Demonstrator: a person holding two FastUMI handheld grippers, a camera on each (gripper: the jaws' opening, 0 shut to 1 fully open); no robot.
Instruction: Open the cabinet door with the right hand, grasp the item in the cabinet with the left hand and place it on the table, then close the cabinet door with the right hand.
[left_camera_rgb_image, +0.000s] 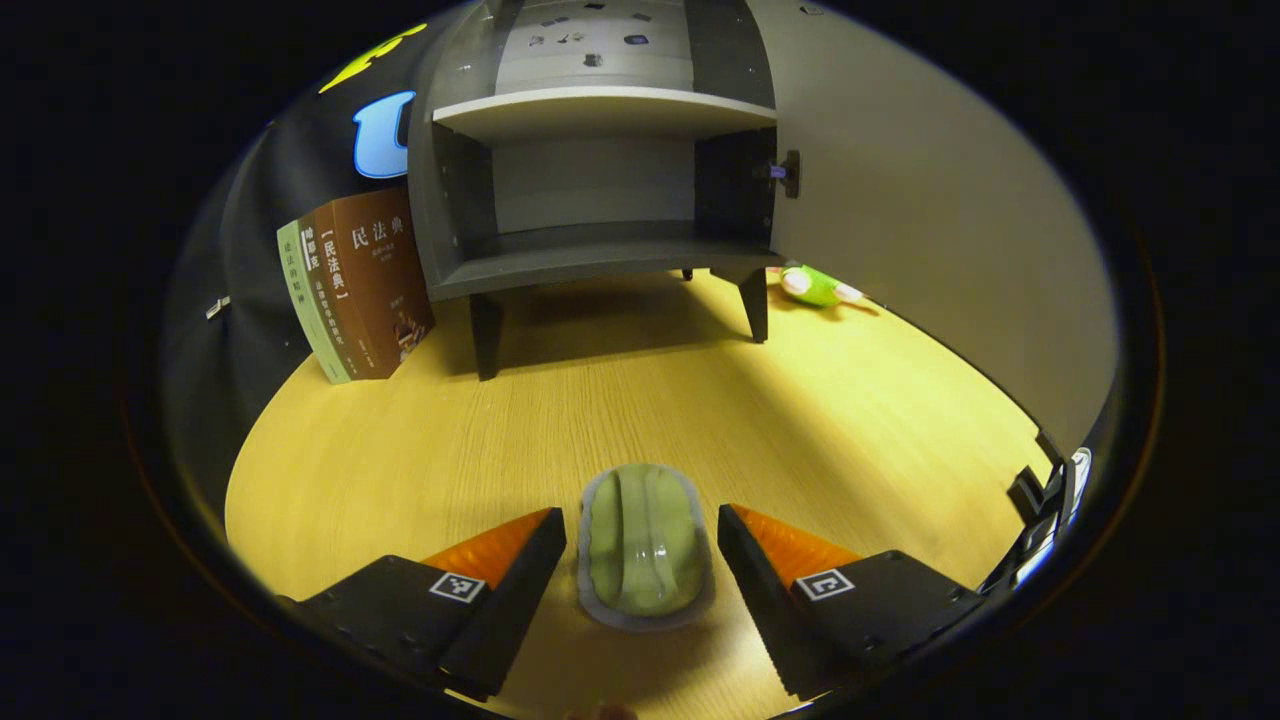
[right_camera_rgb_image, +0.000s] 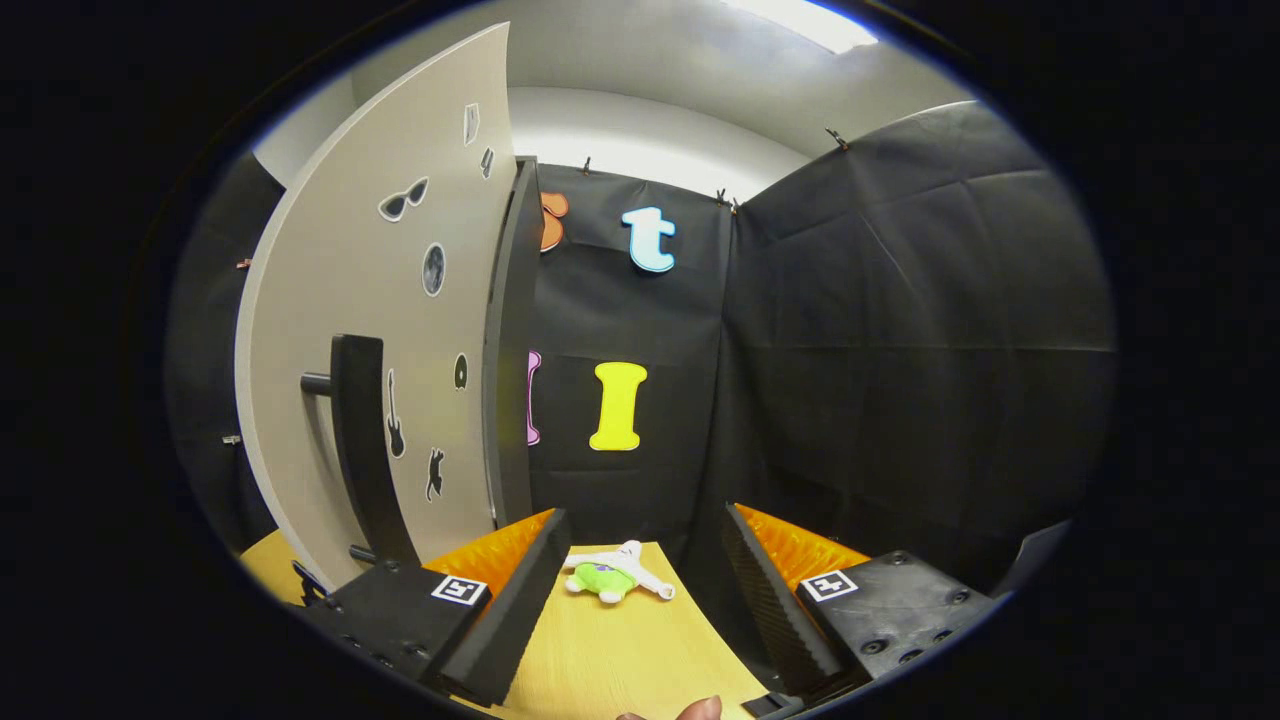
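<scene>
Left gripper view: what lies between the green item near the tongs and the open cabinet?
Bare wooden table. In the left gripper view, nothing sits between the green item and the cabinet; the books and plush toy lie off to the sides.

The worktop (left_camera_rgb_image: 420, 450) looks like smooth yellow wood with fine lines. The cabinet (left_camera_rgb_image: 560, 265) is dull grey board. The green item (left_camera_rgb_image: 645, 545) is wrapped in shiny clear plastic. The little toy (right_camera_rgb_image: 612, 577) looks soft, like cloth. The books (left_camera_rgb_image: 355, 285) have paper covers.
</scene>
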